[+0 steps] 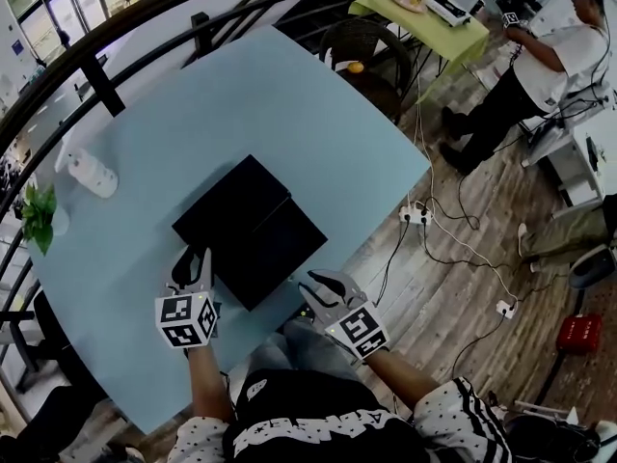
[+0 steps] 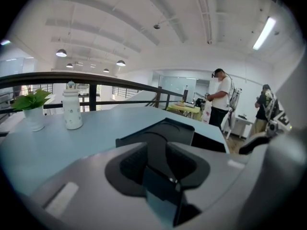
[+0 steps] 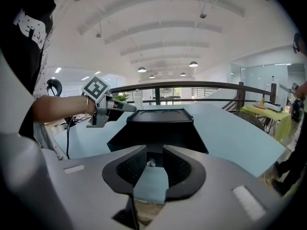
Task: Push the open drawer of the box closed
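Here, left tongs (image 1: 200, 257) slightly apart, empty, just beside the matte black rectangular box (image 1: 236, 203), right tongs (image 1: 323, 283) apart, gripping nothing, facing its pulled-out black drawer (image 1: 275, 251), box lying toward the near edge of the pale blue worktop (image 1: 318, 123).

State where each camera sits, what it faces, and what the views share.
Head view: on the person's head, steeply down at the black box on the table; left gripper, right gripper, forearms show.
Left gripper view: on that gripper, facing the box; own jaws show.
Right gripper view: likewise, facing the box; left gripper and forearm show.
Shared: all see the box.
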The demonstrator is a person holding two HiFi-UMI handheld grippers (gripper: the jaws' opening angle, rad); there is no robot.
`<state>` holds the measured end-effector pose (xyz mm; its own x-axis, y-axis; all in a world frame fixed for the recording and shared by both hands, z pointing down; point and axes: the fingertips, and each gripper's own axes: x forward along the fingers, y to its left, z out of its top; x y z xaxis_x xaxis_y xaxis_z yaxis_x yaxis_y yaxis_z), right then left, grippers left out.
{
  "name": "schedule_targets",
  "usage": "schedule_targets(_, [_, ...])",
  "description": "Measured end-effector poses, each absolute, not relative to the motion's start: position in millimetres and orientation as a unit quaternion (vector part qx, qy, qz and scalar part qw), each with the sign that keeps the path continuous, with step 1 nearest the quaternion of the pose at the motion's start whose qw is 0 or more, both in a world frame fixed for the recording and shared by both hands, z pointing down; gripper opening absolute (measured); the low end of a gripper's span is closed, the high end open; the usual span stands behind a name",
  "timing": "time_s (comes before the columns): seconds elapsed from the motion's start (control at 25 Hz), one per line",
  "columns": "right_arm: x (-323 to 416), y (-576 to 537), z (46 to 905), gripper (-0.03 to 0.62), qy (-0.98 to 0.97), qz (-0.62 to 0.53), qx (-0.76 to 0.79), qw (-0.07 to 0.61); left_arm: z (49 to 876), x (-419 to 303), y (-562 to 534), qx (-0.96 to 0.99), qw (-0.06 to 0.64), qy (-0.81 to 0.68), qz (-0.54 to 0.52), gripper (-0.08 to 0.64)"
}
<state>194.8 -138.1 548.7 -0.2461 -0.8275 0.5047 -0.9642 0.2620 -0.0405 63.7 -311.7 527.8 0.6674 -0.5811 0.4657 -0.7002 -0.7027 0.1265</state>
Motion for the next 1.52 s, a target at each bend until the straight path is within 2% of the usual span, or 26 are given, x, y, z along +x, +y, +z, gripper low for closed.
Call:
schedule_targets(0.48, [202,-142,568,0.1,-0.746,0.189,0.605,0.203,536,74,-328,0.892,0.189,-0.364,0.19,0.0])
schedule_targets(0.84, [197,-150,582,0.109,-0.737,0.201,0.611,0.207,547,49,-334,0.876,0.184,-0.386,0.221,0.0])
schedule_targets(1.52, [186,-164,610,0.106,-0.726,0.237,0.608,0.219,555,48,-338,0.879,0.211,-0.385,0.187,0.0])
